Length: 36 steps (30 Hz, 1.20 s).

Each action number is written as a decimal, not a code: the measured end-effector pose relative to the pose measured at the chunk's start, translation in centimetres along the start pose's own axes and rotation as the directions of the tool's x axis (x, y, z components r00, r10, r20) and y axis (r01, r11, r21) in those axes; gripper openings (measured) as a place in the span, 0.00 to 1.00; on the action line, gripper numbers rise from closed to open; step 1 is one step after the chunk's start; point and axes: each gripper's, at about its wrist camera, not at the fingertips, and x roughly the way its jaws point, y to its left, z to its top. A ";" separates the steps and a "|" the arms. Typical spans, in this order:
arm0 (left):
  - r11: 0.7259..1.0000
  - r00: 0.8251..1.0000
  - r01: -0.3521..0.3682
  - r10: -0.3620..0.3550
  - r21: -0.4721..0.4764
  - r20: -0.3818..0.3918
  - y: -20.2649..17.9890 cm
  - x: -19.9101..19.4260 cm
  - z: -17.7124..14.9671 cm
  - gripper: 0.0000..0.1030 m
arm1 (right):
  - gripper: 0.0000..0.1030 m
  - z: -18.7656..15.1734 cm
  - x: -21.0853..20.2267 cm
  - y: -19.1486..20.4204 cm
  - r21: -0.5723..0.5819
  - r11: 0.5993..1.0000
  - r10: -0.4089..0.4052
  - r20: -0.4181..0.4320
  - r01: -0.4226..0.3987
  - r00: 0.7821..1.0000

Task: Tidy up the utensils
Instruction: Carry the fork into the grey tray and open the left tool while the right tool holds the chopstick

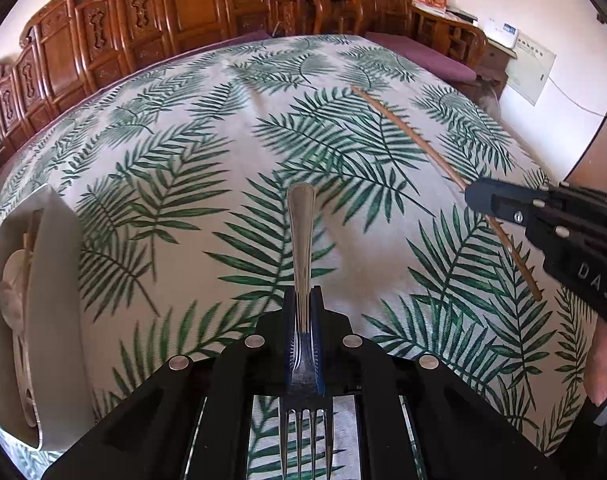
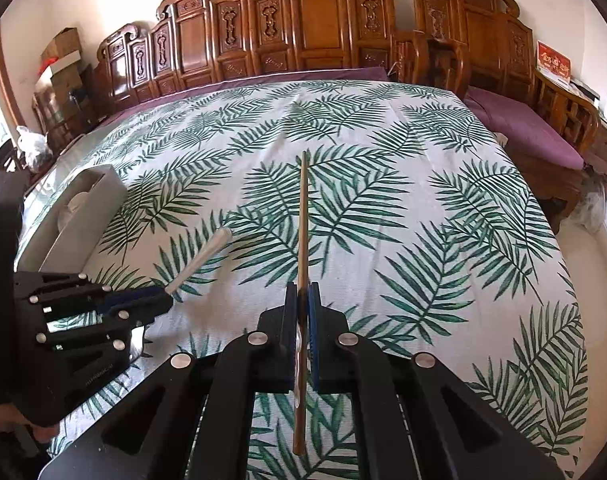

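Observation:
My left gripper [image 1: 303,300] is shut on a steel fork [image 1: 301,240], pinching its neck. The handle points away over the table and the tines [image 1: 307,432] point back toward the camera. My right gripper [image 2: 302,292] is shut on a single wooden chopstick [image 2: 302,220] near its middle, and the stick runs straight ahead. The left wrist view shows the right gripper [image 1: 473,196] and its chopstick [image 1: 403,128] at the right. From the right wrist, the left gripper [image 2: 159,300] and the fork's handle [image 2: 203,256] appear at the left. A white utensil tray [image 1: 59,264] stands at the left and holds pale utensils.
The table wears a leaf-print cloth [image 2: 383,208]. Carved wooden benches [image 2: 303,32] with purple cushions [image 2: 523,128] stand behind it and to its right. Cardboard boxes [image 2: 61,60] are stacked at the far left. A person's hand [image 1: 603,364] shows at the right edge.

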 end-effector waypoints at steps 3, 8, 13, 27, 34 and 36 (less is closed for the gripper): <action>1.000 1.000 -0.004 0.004 -0.007 0.012 0.7 -0.6 0.3 0.06 | 0.06 0.1 0.0 0.8 -0.013 1.000 0.013 0.001 -0.013 1.000; 1.000 0.999 -0.016 0.017 -0.024 0.037 2.1 -1.8 0.6 0.06 | 0.06 0.0 -0.2 2.3 -0.042 0.999 0.034 -0.001 -0.034 0.999; 0.998 0.998 -0.032 0.035 -0.049 0.060 4.2 -3.2 0.9 0.06 | 0.06 -0.1 -0.4 4.2 -0.074 0.996 0.060 -0.001 -0.060 0.998; 0.990 0.991 -0.069 0.082 -0.120 0.108 10.2 -6.9 0.5 0.06 | 0.06 -0.5 -1.8 8.6 -0.161 0.982 0.101 0.009 -0.098 0.995; 0.983 0.986 -0.105 0.122 -0.148 0.112 13.3 -7.8 0.2 0.06 | 0.06 -0.7 -2.1 10.0 -0.189 0.975 0.118 0.009 -0.114 0.993; 0.981 0.985 -0.113 0.132 -0.159 0.113 14.3 -8.1 0.1 0.06 | 0.06 -0.7 -2.2 10.3 -0.194 0.974 0.120 0.007 -0.116 0.993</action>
